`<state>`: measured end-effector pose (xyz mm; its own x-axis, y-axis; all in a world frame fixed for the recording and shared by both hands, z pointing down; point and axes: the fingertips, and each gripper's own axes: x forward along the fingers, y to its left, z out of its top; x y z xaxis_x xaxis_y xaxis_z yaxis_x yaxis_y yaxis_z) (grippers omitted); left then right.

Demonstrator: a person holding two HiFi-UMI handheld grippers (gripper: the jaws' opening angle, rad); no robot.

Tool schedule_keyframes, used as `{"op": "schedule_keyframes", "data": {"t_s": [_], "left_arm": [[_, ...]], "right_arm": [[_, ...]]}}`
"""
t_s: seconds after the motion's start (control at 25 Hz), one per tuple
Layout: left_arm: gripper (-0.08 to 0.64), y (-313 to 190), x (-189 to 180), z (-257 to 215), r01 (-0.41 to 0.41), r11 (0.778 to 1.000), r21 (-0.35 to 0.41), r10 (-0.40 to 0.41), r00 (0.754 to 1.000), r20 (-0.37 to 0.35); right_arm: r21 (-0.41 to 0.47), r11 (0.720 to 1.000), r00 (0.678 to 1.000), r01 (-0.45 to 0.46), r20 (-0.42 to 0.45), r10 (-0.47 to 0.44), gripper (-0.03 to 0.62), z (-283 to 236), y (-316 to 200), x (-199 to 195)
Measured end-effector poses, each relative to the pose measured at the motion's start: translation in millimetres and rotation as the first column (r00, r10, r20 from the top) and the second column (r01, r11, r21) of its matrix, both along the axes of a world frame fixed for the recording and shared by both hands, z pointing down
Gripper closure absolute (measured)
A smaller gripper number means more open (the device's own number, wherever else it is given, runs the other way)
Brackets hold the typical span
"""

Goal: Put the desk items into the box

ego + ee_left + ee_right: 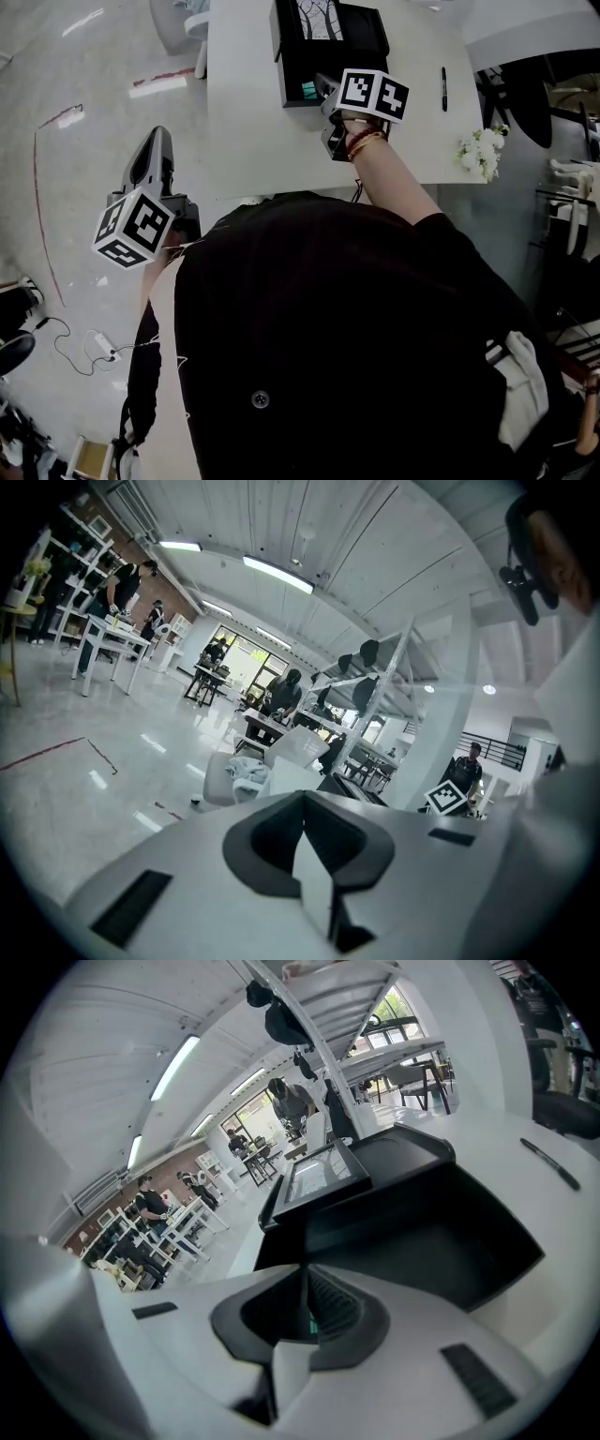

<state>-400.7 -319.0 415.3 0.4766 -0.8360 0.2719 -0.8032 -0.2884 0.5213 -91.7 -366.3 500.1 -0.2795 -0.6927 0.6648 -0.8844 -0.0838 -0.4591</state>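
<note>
Working at the black box (281,56), teal item (308,90) lying in its near corner
Head view: I'm holding the right gripper (325,94) there, pen (443,89) and flowers (483,150) lying aside. Left gripper (302,799) view: jaws pressing together, empty. Right gripper view: jaws barely parted, teal showing in the slit.

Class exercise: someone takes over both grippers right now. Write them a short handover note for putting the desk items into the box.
Left gripper: shut, empty, off to the side over the floor.
Right gripper: at the near corner of the black box, jaws nearly together. A teal item shows between them; can't tell if it is gripped.
Done: a black-and-white printed item lies in the box.
Left: a black pen on the table and white flowers at its edge. Probably make sure the teal item ends up inside the box first.
</note>
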Motion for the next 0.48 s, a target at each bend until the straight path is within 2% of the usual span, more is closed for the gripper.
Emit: {"op": "schedule_keyframes", "data": {"t_s": [0.48], "left_arm": [[0.549, -3.7, 8.2, -3.3, -0.025, 1.0, 0.0, 0.025, 1.0, 0.013]], "right_arm": [[0.017, 1.0, 0.999, -0.006, 0.046, 0.005, 0.566, -3.8, -1.4, -2.2]]}}
